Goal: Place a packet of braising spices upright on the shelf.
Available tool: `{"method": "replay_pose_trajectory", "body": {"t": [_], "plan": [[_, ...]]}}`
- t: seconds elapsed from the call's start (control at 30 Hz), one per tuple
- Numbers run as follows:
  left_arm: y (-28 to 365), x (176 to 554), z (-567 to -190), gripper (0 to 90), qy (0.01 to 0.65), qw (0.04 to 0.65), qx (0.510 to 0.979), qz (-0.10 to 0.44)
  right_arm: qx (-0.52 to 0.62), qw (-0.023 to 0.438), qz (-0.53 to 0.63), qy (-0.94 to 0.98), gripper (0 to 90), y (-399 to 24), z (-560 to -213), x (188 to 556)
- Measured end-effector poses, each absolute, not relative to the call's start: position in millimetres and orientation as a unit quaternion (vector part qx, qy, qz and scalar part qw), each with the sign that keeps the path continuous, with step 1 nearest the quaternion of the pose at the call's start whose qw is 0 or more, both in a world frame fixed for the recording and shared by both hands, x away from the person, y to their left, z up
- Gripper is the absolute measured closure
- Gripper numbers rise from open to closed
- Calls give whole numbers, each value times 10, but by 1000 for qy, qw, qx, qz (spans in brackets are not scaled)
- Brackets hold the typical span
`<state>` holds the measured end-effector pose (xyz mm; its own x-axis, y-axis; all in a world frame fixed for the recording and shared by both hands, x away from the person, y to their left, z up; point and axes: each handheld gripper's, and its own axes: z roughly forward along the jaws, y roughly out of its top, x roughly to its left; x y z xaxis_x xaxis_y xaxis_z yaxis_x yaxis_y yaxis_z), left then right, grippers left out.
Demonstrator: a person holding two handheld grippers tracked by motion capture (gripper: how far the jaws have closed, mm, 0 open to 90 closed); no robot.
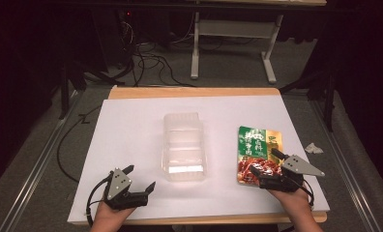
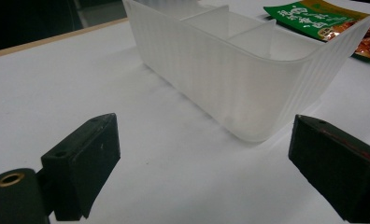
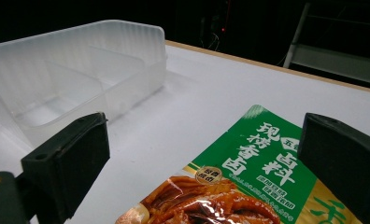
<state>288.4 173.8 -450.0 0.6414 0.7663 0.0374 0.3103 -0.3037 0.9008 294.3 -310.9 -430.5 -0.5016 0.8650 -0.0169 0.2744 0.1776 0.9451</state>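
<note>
Green and gold foil food pouch (image 1: 257, 155) lies flat on the right side of the white tabletop (image 1: 131, 140). Big white Chinese characters on the green upper panel, in the right gripper view readable as roughly 现捞香卤 / 卤料 (image 3: 262, 154), with a small round gold badge and smaller print below that is too fine to read. Lower half of the pouch shows a photo of glossy reddish-brown braised food. A gold band runs down the pouch's right edge with part of a green character.

Translucent ribbed plastic bin (image 1: 184, 145) sits mid-tabletop, left of the pouch and well apart from it. Long rectangular shape, rounded corners, cross dividers splitting it into compartments — nothing visible inside any of them. No label seen on it.

Left gripper (image 1: 140, 180) is held by a hand at the near left edge, jaws wide apart and holding nothing, pointing toward the bin's near corner; in the left gripper view the bin (image 2: 230, 74) stands just beyond the jaws, not touching.

Right gripper (image 1: 269, 166) is low over the near end of the pouch, jaws spread either side of it — contact with the foil cannot be told.

Crumpled white scrap (image 1: 314, 148) lies on the floor off the tabletop's right edge. Cables on the floor (image 1: 146, 63) beyond the far edge.
</note>
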Motion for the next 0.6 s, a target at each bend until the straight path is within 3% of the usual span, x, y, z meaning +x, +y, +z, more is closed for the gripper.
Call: {"method": "replay_pose_trajectory", "body": {"t": [0.47, 0.57, 0.6], "plan": [[1716, 2891, -4492, 94, 344, 475, 773, 241, 412, 295, 493, 707, 42, -3157, -4319, 2937], [1711, 2907, -4485, 95, 345, 476, 772, 242, 423, 299, 491, 700, 82, -3234, -4324, 2927], [1706, 2935, -4482, 95, 346, 477, 771, 241, 433, 301, 487, 696, 148, -3307, -4337, 2917]]}}
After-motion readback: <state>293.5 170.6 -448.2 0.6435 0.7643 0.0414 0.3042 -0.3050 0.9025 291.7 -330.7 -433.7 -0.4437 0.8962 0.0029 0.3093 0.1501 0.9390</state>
